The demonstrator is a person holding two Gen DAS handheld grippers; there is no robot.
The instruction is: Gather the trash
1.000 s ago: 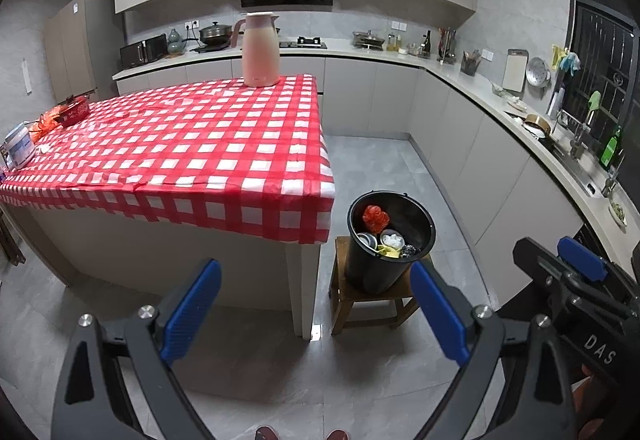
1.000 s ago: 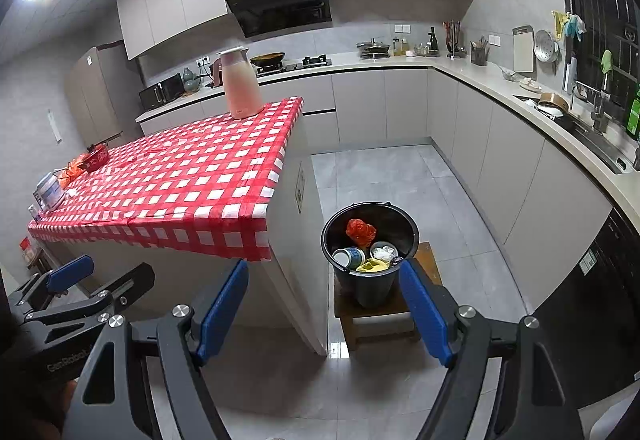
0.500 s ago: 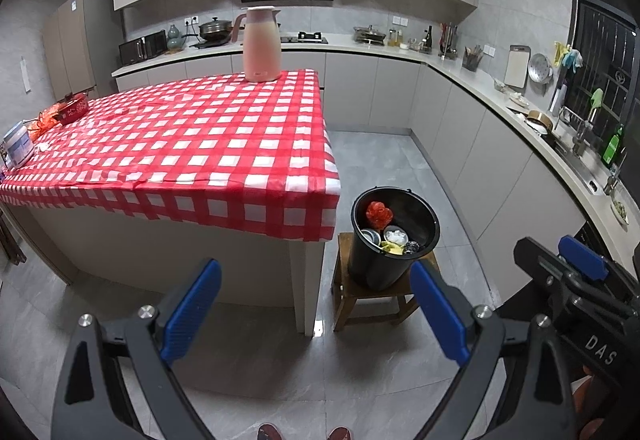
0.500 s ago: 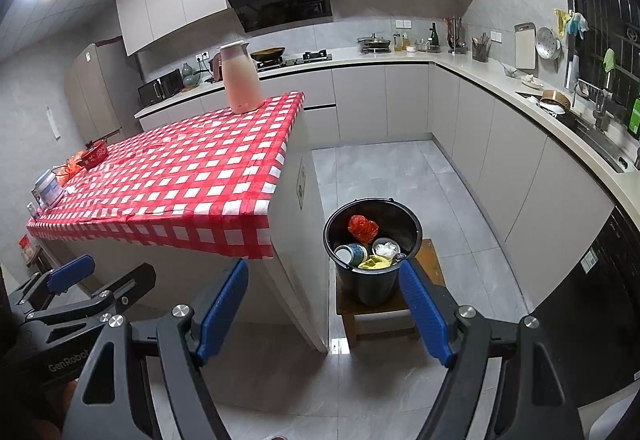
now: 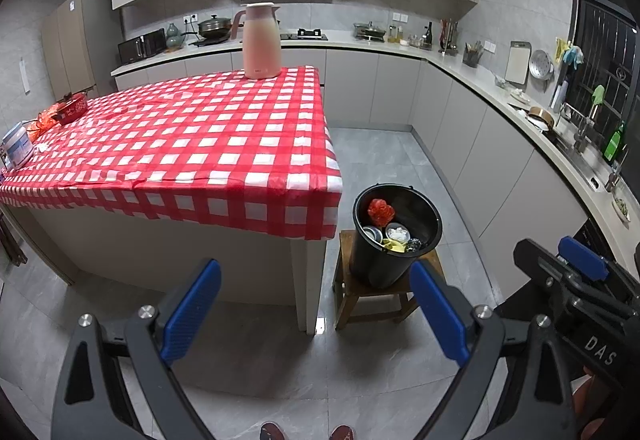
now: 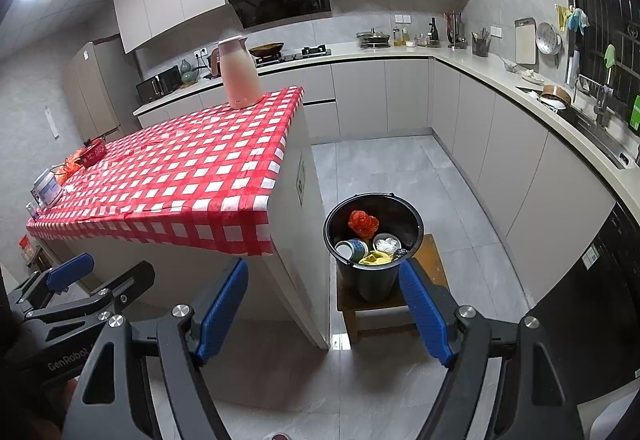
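Beside the checked table (image 5: 224,136), bare but for a pink jug (image 5: 261,40) and some clutter at its far end, a black bucket (image 6: 374,272) stands on a low wooden stool (image 6: 430,252). Trash lies inside: a red wrapper (image 6: 363,223), a cup (image 6: 353,249), something yellow (image 6: 376,258). Both the left gripper (image 5: 314,314) and right gripper (image 6: 322,314) are spread apart, empty, well back. Collecting looks nearly finished; next calls for checking the table's far end.
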